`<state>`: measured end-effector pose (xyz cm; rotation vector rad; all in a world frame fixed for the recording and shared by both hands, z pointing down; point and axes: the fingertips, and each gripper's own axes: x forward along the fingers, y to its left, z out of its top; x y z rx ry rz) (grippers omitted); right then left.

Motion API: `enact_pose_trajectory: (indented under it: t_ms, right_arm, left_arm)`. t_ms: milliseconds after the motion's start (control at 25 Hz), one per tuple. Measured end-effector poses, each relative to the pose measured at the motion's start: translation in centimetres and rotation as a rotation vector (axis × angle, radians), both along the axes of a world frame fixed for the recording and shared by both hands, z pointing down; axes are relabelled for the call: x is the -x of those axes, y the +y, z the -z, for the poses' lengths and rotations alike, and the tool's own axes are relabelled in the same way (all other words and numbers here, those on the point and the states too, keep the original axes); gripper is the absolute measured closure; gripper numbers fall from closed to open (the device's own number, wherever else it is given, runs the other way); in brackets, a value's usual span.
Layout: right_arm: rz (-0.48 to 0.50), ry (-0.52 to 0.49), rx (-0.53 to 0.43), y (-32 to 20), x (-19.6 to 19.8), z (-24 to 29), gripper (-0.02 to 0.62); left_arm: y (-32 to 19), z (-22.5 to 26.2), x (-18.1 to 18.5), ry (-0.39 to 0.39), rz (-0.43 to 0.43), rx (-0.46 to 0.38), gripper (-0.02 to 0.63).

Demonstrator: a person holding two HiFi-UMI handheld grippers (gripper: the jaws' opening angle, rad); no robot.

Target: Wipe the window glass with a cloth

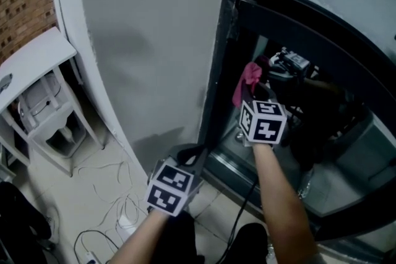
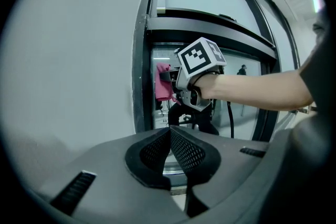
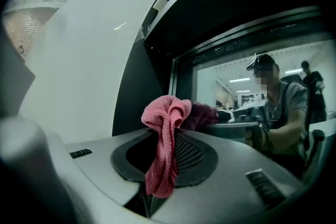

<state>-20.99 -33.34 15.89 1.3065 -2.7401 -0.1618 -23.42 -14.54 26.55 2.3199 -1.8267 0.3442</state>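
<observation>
My right gripper point(image 1: 252, 86) is shut on a pink cloth point(image 1: 249, 78), held up against the window glass point(image 1: 346, 176) near the dark frame post point(image 1: 221, 46). In the right gripper view the cloth point(image 3: 167, 136) bunches above the jaws and hangs down between them, with the glass point(image 3: 236, 86) just ahead. The left gripper view shows the cloth point(image 2: 163, 84) and the right gripper point(image 2: 169, 77) at the pane's left edge. My left gripper point(image 1: 193, 154) is shut and holds nothing, low beside the frame's foot; its jaws point(image 2: 169, 136) meet at the tips.
A grey wall point(image 1: 148, 40) fills the left of the window frame. A white table point(image 1: 34, 62) stands at far left, with cables point(image 1: 105, 213) on the tiled floor. The glass reflects a person and room lights. A black crossbar point(image 1: 309, 28) runs above the pane.
</observation>
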Motion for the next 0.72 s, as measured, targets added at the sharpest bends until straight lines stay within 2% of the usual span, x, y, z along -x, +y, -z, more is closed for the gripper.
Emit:
enact_pose_trajectory:
  t_ms: [360, 720]
  right_arm:
    - [-0.107, -0.017, 0.003, 1.2, -6.5, -0.2, 0.532]
    - [-0.189, -0.013, 0.009, 2.3, -14.5, -0.6, 0.532]
  left_arm:
    - [0.6, 0.6, -3.3, -0.012, -0.061, -0.010, 0.604]
    - [0.6, 0.7, -9.0, -0.019, -0.149, -0.013, 0.604]
